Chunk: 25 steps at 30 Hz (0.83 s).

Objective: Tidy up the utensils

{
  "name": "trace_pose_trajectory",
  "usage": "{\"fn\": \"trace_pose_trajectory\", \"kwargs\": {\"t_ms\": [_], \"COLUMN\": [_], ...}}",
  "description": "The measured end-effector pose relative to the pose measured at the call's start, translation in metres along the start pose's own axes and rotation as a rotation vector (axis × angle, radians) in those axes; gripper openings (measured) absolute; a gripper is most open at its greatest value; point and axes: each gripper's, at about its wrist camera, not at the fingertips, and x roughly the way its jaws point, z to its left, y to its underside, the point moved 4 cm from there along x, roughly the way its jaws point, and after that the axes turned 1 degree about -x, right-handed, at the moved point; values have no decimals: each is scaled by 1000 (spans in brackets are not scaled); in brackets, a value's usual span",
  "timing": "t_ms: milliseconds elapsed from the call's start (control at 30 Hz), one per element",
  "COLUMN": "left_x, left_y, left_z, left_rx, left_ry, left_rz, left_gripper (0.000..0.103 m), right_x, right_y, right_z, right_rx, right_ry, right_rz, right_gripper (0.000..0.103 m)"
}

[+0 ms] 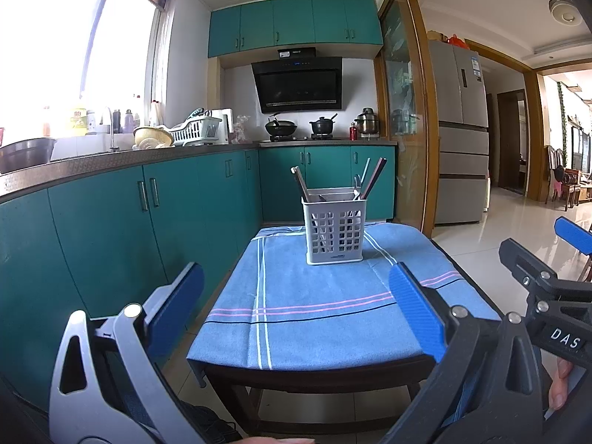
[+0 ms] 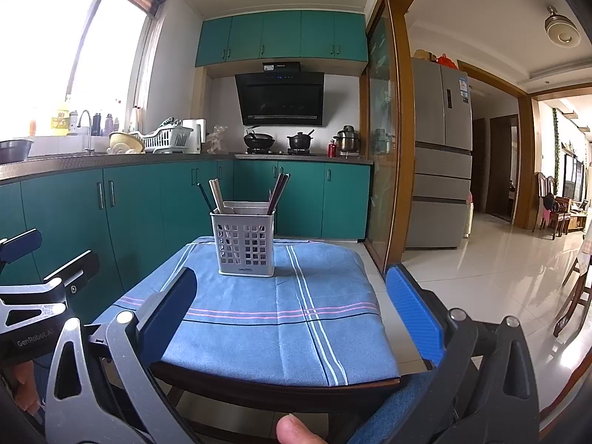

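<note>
- Both grippers are held low at the near edge of the table (image 1: 318, 373), short of the cloth (image 1: 314, 318); nothing is gripped.
- Left gripper (image 1: 296, 314): jaws spread wide, empty. Probably kept that way for a first grab.
- Holder (image 1: 335, 231) is set upright at the far middle of the cloth, well apart from both grippers, inside reach of either.
- Chopsticks (image 2: 216, 194) are leaned to the holder's left side, a darker set (image 2: 279, 192) to its right. Leaning is likely down to loose fit in the compartments.
- Spoon (image 1: 356, 193) is seen in the left view only, near the right side.
- Right gripper (image 2: 292, 310): jaws wide, empty.
- No loose utensils are seen on the cloth; task looks done or not begun, which cannot be told.
</note>
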Motion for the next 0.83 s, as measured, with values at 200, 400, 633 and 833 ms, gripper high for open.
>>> {"fn": "trace_pose_trajectory", "kwargs": {"t_ms": [200,400,633,833], "left_x": [-2,-1,-2,3], "left_y": [2,3,3,7], "left_z": [-3,-3,-3,-3], "left_rx": [4,3,9,15], "left_ry": [3,1,5,5], "left_rz": [-4,-3,-4,13], "left_gripper": [99,99,99,99], "right_x": [0,1,1,3], "right_y": [1,1,2,4], "right_z": [0,2,2,1], "right_rx": [-2,-2,1,4], "right_ry": [2,0,-1,0], "right_rz": [3,8,9,19], "right_gripper": [100,100,100,100]}}
